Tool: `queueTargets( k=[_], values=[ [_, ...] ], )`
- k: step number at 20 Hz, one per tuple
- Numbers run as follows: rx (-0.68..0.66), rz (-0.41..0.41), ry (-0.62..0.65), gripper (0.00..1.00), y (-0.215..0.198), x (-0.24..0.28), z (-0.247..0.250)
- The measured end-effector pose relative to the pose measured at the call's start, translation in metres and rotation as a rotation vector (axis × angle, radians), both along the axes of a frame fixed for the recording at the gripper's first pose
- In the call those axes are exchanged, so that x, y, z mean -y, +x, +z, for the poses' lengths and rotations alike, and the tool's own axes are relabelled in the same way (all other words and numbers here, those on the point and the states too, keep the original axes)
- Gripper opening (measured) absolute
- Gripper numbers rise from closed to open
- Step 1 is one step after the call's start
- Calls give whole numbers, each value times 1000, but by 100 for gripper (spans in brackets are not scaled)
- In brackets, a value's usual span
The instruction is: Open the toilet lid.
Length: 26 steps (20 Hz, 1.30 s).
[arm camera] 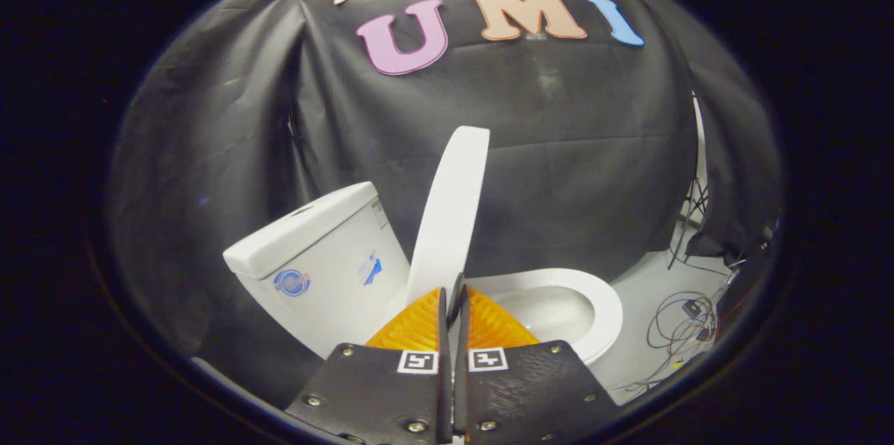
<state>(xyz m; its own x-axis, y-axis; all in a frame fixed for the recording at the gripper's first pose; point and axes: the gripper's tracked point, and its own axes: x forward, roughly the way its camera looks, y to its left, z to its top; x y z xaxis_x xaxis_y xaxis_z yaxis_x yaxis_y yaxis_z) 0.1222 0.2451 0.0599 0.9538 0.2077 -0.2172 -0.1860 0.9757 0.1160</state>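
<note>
Gripper [455, 305] pinched nearly closed on the lower edge of the raised toilet lid [450, 221], standing near upright between cistern [321, 256] and open seat [594, 305]; risk of dropping back onto the seat if released short of the cistern.

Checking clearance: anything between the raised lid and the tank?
Gripper view: nothing solid. The lid stands near upright, a bare gap with black cloth behind parting it from the tank. The tongs sit nearly closed at the lid's base.
</note>
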Motion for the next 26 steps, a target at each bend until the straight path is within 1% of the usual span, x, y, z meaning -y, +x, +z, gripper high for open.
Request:
queueTargets(
  k=[3, 9, 17, 21, 22, 26],
  values=[
    [26, 14, -31, 2, -1, -14, 4],
    [68, 51, -54, 2, -4, -40, 13],
    [125, 112, -101, 2, -7, -87, 21],
    [148, 133, -124, 2, -9, -105, 22],
    [153, 137, -135, 2, -11, -111, 15],
    [162, 153, -127, 3, -14, -124, 12]
  ],
)
